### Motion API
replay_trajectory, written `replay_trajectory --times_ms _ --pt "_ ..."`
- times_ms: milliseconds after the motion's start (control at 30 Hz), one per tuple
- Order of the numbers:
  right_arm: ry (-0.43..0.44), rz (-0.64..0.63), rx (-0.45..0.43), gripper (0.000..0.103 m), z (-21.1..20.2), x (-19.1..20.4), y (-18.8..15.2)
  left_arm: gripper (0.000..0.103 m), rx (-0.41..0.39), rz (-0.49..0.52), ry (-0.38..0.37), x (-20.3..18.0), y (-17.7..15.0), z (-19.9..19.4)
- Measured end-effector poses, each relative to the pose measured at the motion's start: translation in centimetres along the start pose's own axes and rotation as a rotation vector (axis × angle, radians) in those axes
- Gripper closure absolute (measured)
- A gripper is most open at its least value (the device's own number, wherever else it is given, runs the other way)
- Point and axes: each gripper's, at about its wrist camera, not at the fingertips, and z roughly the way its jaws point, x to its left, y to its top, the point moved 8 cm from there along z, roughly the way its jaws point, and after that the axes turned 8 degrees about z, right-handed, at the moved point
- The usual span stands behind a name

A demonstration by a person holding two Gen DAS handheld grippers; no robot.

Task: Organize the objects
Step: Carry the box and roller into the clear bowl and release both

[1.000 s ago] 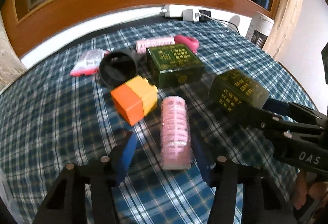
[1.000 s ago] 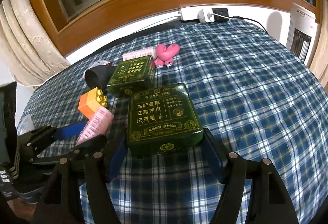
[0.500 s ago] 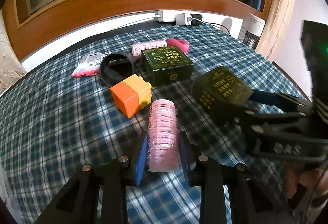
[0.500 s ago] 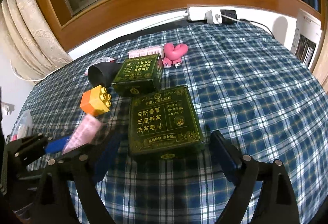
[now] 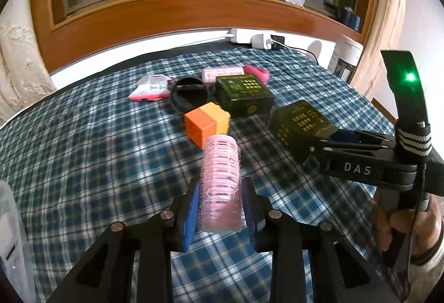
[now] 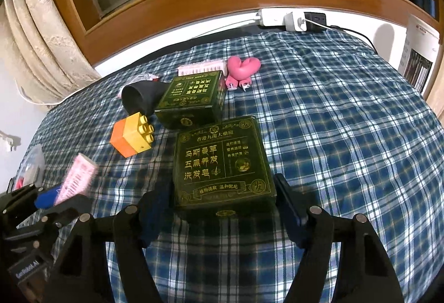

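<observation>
Pink mesh hair roller (image 5: 220,183) sits clamped lengthwise between the blue-padded fingers of the left gripper (image 5: 220,215), its far end projecting forward; it appears raised off the blue plaid cloth (image 5: 83,153), judged ready for carrying to a sorting spot. To the right, the right gripper (image 6: 224,201) holds a dark green soap box (image 6: 223,161) flat, gold-printed face up, its fingers pressed against the box's two sides; a grip across the width suits a wide, rigid carton. A hand (image 5: 410,230) grips that tool's handle at the right edge of the left wrist view.

Beyond, an orange-and-yellow toy brick (image 6: 131,136) lies on its side, studs facing right. Behind it stands a second green soap box (image 6: 191,100), just beside a black funnel-shaped piece (image 6: 140,96) lying with its mouth open. Farther back lie a second pink roller (image 5: 222,74), a pink heart-shaped item (image 6: 244,68) and a red-and-white packet (image 5: 151,86). The destination for the held items cannot be determined.
</observation>
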Motion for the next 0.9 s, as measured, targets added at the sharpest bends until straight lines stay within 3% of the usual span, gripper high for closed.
replay_trajectory --times_ms 267,500,667,900 --pt "0.062 0.012 -0.03 0.032 -0.8 0.4 0.1 0.072 -0.028 -0.076 0.049 3.2 -1.5 -2.0" --pt "0.059 0.009 -0.035 0.032 -0.9 0.8 0.1 0.072 -0.065 -0.145 0.12 7.2 -2.8 -4.4" --pt "0.037 -0.022 -0.046 0.032 -1.2 1.6 -0.3 0.072 -0.095 -0.192 0.192 10.9 -3.8 -6.8" --pt "0.105 -0.018 -0.011 0.032 -1.1 3.9 -1.9 0.072 -0.116 -0.282 0.27 16.8 -5.6 -9.1"
